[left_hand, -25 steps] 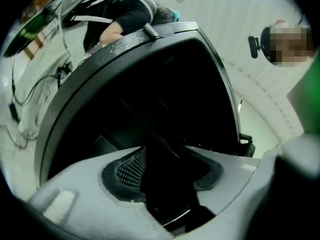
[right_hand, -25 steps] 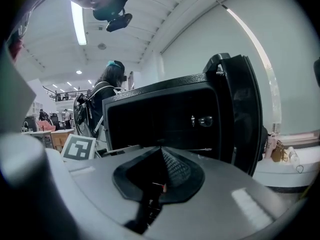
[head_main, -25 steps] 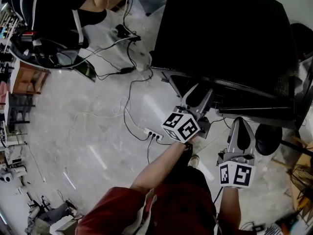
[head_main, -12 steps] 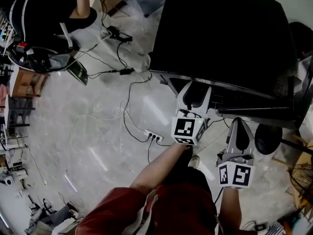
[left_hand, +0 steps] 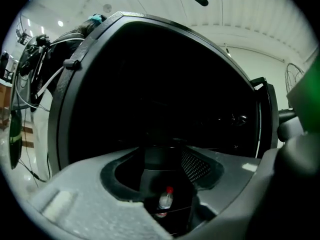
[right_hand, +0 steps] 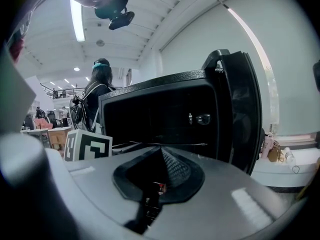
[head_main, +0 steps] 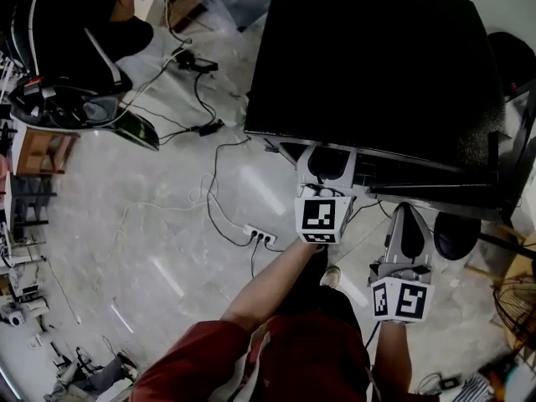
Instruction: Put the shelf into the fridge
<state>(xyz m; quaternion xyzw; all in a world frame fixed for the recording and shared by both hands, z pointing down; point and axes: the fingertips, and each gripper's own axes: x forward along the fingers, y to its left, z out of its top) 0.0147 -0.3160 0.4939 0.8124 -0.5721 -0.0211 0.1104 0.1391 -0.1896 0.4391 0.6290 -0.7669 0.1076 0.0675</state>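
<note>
Grey jaws of the left gripper (left_hand: pixel 167 159) stand wide apart and have just been opening. Nothing is pressed between them; through the gap only the dark mouth of the fridge (left_hand: pixel 160 84) shows, with a small red-capped bottle (left_hand: pixel 165 200) low in the frame. In the head view this gripper sits at centre, its tips at the fridge's front edge.

The right gripper (right_hand: pixel 161 151) has its jaws drawn together at the tips. They meet at the thin near edge of the shelf (head_main: pixel 435 193), so it appears to pinch that edge. In the head view the shelf is a dark slab at centre right, jutting from the fridge front toward the person, not yet pushed home. The fridge door (right_hand: pixel 240 109) stands open at the right of the right gripper view.

The step in hand looks like the insertion itself, with one gripper carrying the shelf and the other free. The next move probably calls for the left gripper to take the near edge further left. The shelf must then be held level, lined up with the side rails and pushed in evenly, since a one-sided push could jam it.
</note>
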